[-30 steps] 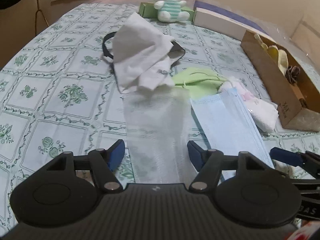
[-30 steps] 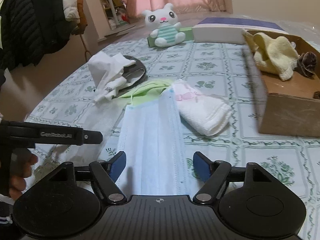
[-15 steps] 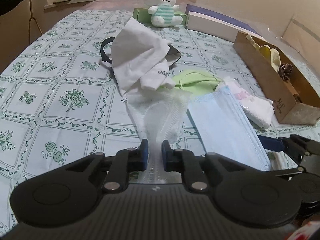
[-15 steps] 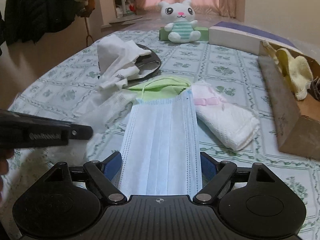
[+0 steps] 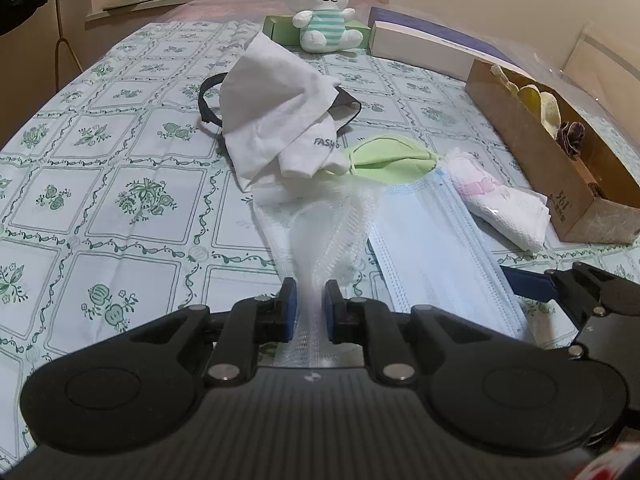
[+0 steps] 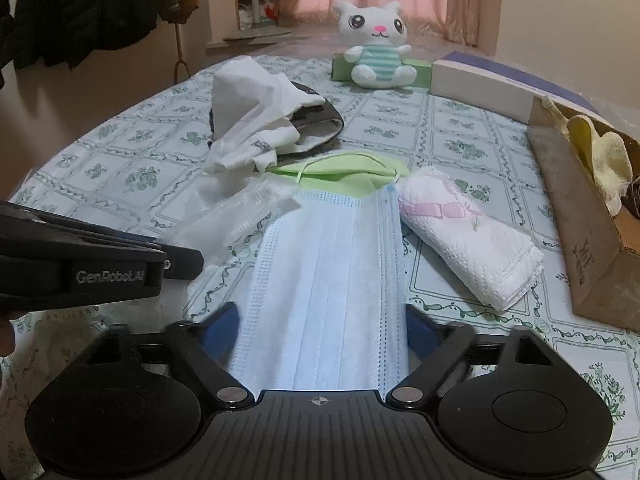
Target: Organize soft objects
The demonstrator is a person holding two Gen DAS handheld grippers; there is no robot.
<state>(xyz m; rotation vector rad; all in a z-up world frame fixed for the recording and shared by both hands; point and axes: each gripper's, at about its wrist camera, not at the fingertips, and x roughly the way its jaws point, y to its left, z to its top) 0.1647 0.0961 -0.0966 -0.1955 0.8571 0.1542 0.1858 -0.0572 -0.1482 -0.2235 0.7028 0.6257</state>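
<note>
Soft objects lie in a loose pile ahead of both claws on the surface (image 5: 120, 208), which wears a pale cloth with green flower squares. Left claw (image 5: 310, 312) is clenched on the near end of a sheer white mesh strip (image 5: 320, 232); the strip fans out wider just ahead of its blue pads. Right claw (image 6: 320, 330) is closing, jaws set either side of a pale blue pleated face mask (image 6: 332, 280), blue pads at the mask's long edges, no visible squeeze. The mask runs straight ahead from that claw. Just right of it sits a folded white waffle-weave cloth with a pink bow print (image 6: 472, 240). Ahead of the mask, touching its far edge, is a light green folded mask with ear loops (image 6: 344, 170). Further ahead and left, a crumpled white fabric piece (image 6: 252, 120) sits on top of a dark grey mask (image 6: 320, 128). Far right of the right claw stands an open brown cardboard box (image 6: 576, 216) with a yellow fluffy cloth (image 6: 604, 156) inside. At the far end, a white plush bunny in a striped green top (image 6: 378, 46) leans on a green box (image 6: 342, 68), next to a long white-and-blue box (image 6: 480, 84).
</note>
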